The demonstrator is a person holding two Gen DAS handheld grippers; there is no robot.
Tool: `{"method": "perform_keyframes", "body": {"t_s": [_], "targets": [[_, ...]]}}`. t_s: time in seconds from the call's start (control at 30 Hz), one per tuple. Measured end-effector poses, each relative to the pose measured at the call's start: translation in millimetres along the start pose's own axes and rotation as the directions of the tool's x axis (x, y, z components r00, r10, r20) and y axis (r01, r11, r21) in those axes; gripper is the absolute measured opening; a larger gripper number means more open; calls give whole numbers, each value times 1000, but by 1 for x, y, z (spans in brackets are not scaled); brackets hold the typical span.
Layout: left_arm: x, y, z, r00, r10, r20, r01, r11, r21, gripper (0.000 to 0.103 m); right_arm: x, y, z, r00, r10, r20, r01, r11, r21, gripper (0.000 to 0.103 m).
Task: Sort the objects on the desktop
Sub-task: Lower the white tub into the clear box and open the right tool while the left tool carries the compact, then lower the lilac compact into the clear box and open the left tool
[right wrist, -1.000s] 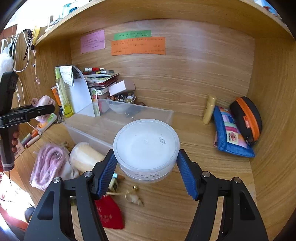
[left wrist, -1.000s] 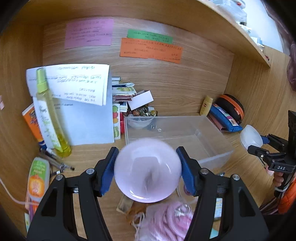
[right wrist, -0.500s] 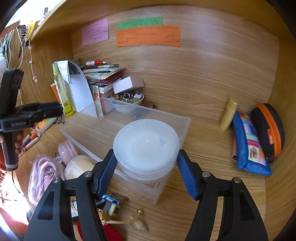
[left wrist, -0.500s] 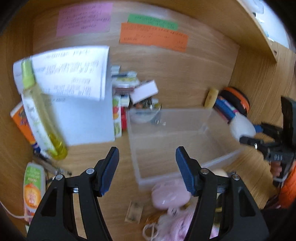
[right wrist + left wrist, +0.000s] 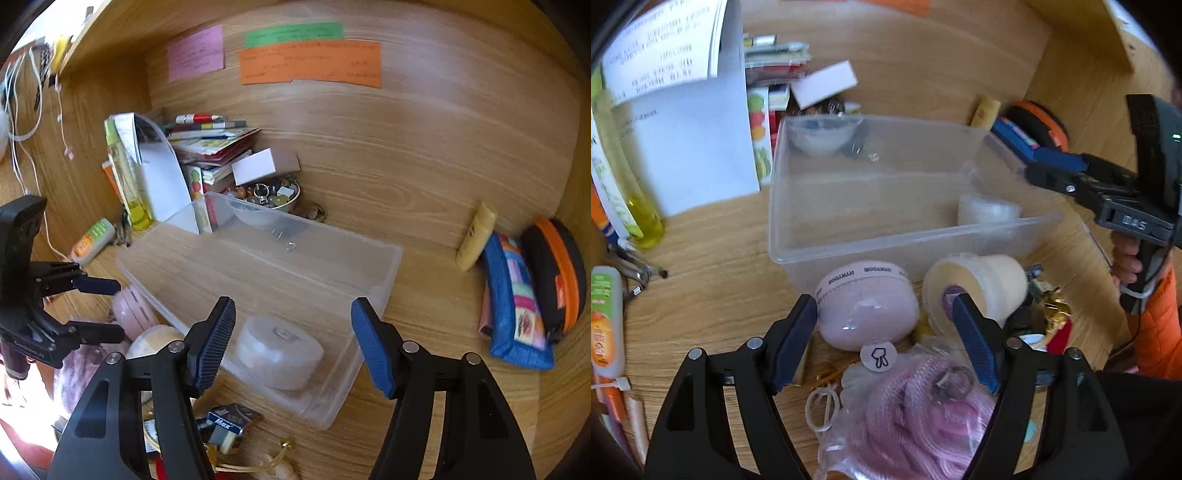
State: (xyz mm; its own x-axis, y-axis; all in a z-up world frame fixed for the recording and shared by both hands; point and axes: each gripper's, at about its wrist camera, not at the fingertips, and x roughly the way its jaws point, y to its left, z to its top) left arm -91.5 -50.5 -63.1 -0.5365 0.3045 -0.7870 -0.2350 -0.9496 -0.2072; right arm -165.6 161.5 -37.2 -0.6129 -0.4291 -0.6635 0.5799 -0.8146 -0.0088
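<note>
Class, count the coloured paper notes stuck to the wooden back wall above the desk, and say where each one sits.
3. The pink note is farthest left; the green note is to its right, and the orange note sits directly beneath the green. Others may lie outside the frame.

Writing on the pink note (image 5: pixel 195 53), green note (image 5: pixel 293 31) and orange note (image 5: pixel 310 62) was too small to read. The white paper sheet (image 5: pixel 665 74) was motion-blurred and cut by the frame edge. The left gripper (image 5: pixel 884 343) partly hid the cream tape roll (image 5: pixel 975 291).
</note>
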Motion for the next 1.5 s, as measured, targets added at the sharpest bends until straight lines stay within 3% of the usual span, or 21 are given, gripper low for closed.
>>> {"method": "perform_keyframes", "body": {"t_s": [0.23, 0.37, 0.43, 0.63, 0.9, 1.13, 1.5], "targets": [[27, 23, 3, 996, -44, -77, 31, 987, -158, 74, 0, 4, -7, 1000, 3, -7, -3, 1000, -8, 62], [32, 30, 5, 996, -64, -67, 48, 976, -211, 64, -7, 11, -14, 1000, 18, -4, -18, 1000, -26, 68], [32, 28, 5, 997, -49, -63, 35, 978, -204, 64, -12, 15, -18, 1000, 25, 1, -25, 999, -35, 73], [20, 24, -4, 999, 2, -39, -9, 982, -190, 64, -26, 25, -27, 999, 38, 19, -36, 998, -59, 74], [-29, 28, -9, 997, 35, 65, -21, 979, -202, 64, -40, 24, -40, 998, 44, 46, -42, 998, -39, 79], [-57, 23, 18, 990, 20, 140, 7, 982, -188, 64, -46, 9, -58, 999, 34, 28, -34, 999, 19, 79], [-21, 21, 68, 994, 13, 104, 5, 985, -172, 63, -50, -10, -93, 999, -5, -40, 7, 998, 61, 79]]}}
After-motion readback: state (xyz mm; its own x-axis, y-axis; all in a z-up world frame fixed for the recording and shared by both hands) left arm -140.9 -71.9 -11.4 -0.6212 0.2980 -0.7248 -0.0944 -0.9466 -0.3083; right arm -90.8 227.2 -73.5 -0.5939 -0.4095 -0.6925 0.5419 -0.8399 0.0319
